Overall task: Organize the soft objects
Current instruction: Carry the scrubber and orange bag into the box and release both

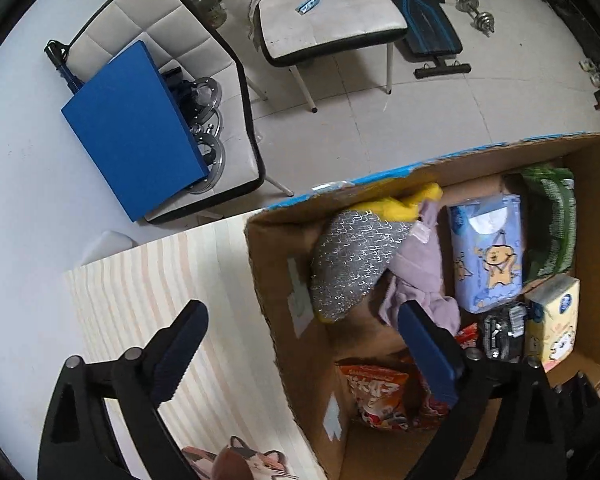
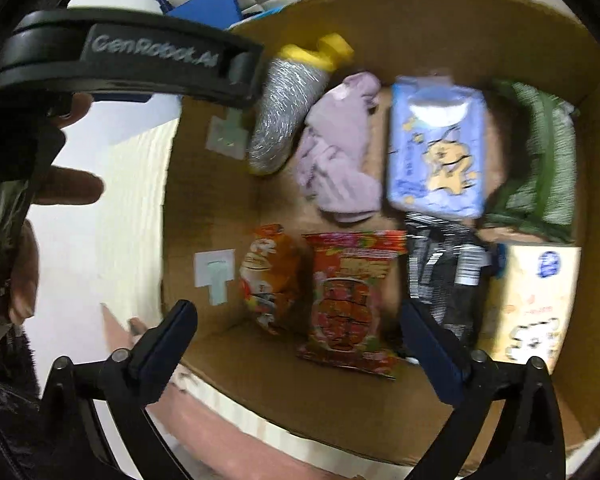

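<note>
A cardboard box [image 1: 284, 280] [image 2: 420, 32] holds several soft items: a silver mesh cloth [image 1: 348, 264] [image 2: 284, 112], a yellow cloth [image 1: 400, 200] [image 2: 320, 52], a lilac cloth [image 1: 416, 280] [image 2: 340, 152], a blue tissue pack [image 1: 488, 252] [image 2: 436, 144], a green pack [image 1: 552, 220] [image 2: 540, 160], a cream tissue pack [image 1: 556, 320] [image 2: 536, 300], a black pack [image 1: 504, 332] [image 2: 444, 272] and orange snack bags [image 1: 380, 396] [image 2: 348, 296]. My left gripper [image 1: 300, 344] is open and empty, straddling the box's left wall. My right gripper [image 2: 300, 332] is open and empty above the snack bags.
The box stands on a pale striped table [image 1: 160, 280] with a cat picture [image 1: 244, 460]. Beyond are white chairs [image 1: 332, 16], a blue board [image 1: 132, 128], a weight bench [image 1: 424, 20] and dumbbells [image 1: 476, 12]. The left gripper's body [image 2: 132, 56] and a hand [image 2: 68, 188] show in the right view.
</note>
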Action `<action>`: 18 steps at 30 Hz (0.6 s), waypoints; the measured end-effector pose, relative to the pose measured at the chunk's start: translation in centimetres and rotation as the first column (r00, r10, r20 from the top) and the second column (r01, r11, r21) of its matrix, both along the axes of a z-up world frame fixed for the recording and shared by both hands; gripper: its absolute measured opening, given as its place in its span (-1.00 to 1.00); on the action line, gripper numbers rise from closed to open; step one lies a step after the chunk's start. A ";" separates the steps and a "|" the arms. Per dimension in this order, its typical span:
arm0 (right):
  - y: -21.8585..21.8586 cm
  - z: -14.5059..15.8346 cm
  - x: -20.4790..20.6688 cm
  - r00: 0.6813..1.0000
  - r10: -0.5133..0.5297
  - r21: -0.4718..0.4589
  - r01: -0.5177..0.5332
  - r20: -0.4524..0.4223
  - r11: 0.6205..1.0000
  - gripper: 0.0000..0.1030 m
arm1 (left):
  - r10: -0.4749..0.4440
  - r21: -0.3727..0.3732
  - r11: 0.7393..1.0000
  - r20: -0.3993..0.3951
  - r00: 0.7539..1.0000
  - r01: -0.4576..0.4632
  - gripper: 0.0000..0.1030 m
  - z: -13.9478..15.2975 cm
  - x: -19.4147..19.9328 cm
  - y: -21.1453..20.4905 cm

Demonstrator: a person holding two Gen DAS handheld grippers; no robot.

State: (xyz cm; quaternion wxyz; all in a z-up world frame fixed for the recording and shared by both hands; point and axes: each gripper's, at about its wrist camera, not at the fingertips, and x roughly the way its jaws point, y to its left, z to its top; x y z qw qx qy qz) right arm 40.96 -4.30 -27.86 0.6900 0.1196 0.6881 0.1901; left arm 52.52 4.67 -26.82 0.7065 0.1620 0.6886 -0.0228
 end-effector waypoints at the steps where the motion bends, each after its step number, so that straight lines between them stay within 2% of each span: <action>1: -0.4 0.3 -0.1 1.000 -0.005 -0.011 0.005 0.006 1.000 1.00 | 0.008 -0.012 1.000 0.002 1.000 -0.008 0.91 0.2 -0.2 0.1; 9: -4.9 3.8 -0.9 0.992 -0.061 -0.145 0.076 0.107 0.987 1.00 | 0.107 -0.177 0.979 0.026 0.994 -0.100 0.91 2.4 -3.9 0.4; 18: -10.2 8.4 -4.4 0.965 -0.049 -0.326 0.134 0.256 0.936 1.00 | 0.244 -0.268 0.943 0.148 0.958 -0.198 0.91 5.6 -11.8 0.5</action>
